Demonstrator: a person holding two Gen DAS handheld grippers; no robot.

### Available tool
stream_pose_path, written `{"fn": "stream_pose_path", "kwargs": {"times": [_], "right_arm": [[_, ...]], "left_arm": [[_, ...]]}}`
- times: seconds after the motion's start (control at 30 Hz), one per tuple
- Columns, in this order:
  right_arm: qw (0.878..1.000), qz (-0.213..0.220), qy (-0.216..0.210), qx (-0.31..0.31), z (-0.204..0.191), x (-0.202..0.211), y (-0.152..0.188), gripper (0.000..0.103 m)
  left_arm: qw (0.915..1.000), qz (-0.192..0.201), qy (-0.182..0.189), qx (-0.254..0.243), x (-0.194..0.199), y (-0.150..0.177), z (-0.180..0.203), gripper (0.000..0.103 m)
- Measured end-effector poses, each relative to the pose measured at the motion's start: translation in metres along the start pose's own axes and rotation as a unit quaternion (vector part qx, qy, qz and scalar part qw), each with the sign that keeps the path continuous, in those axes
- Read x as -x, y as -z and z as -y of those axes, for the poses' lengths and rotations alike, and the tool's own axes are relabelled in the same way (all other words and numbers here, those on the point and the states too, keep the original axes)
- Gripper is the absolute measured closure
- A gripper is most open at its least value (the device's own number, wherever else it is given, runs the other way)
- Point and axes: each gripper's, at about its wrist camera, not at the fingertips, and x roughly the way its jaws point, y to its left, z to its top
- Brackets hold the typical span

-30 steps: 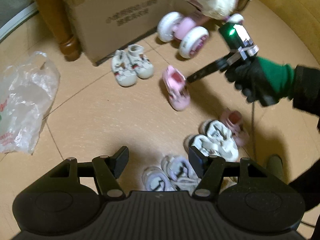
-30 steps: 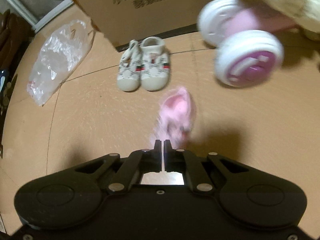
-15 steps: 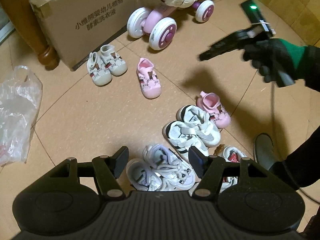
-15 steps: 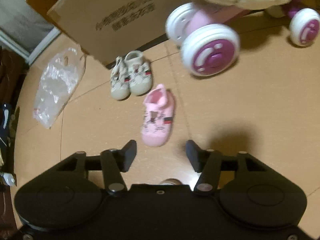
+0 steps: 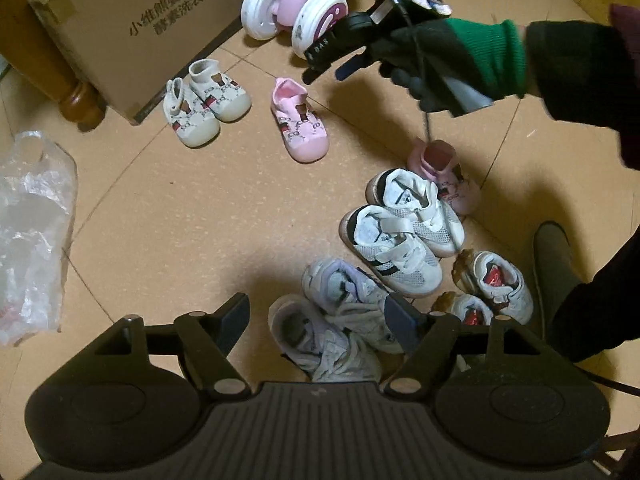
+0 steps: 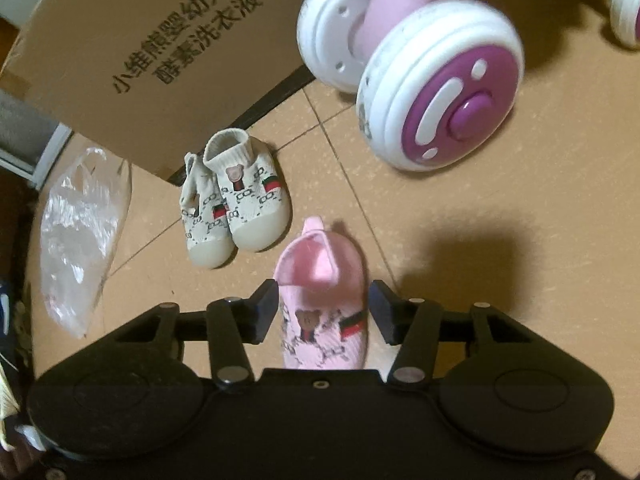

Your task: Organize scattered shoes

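A pink shoe (image 5: 300, 120) lies on the floor to the right of a beige pair (image 5: 204, 108). My right gripper (image 5: 324, 74), in a gloved hand, hangs just above it. In the right wrist view the pink shoe (image 6: 320, 264) shows between the jaws of the right gripper (image 6: 324, 300), which are closing, and the pads do not press on it. The beige pair (image 6: 232, 208) stands to its left. My left gripper (image 5: 316, 308) is open over a lavender pair (image 5: 340, 316). A white-and-black pair (image 5: 400, 236), a second pink shoe (image 5: 444, 172) and a red-lined pair (image 5: 496, 280) lie nearby.
A cardboard box (image 5: 140, 20) and a wooden furniture leg (image 5: 76, 100) stand behind the beige pair. A pink ride-on toy's wheel (image 6: 440, 92) is at the back right. A crumpled plastic bag (image 5: 32, 232) lies at the left. The person's dark shoe (image 5: 556, 264) is at the right.
The right gripper went from shut to open, rose off the pink shoe, then came down over it again. The left gripper's jaws widened slightly and its view shifted toward the shoe cluster.
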Motion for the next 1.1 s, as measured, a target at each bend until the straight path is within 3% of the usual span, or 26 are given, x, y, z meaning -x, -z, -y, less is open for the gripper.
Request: {"fn": "stream_pose_path", "kwargs": {"times": [0.33,0.47,0.53,0.8,1.1], "right_arm": [[0.999,-0.013,0.03,-0.004,0.003,-0.053,0.001,0.055],[0.999,-0.013,0.03,-0.011,0.009,-0.056,0.007,0.084],[1.0,-0.011,0.021,-0.013,0.01,-0.052,0.009,0.093],[1.0,0.014,0.001,0.006,0.002,-0.008,0.017,0.094],[0.998,0.033,0.022,0.053,0.005,0.067,0.005,0.094]], "left_arm": [[0.9998,-0.005,0.008,0.015,-0.006,-0.002,-0.008,0.029],[0.9997,-0.017,0.008,0.013,-0.015,-0.002,-0.009,0.029],[0.9997,-0.019,0.006,0.014,-0.016,-0.001,-0.01,0.029],[0.9997,-0.013,-0.005,0.018,-0.011,0.003,-0.014,0.029],[0.9998,-0.001,-0.019,0.01,0.002,0.011,-0.012,0.029]]}}
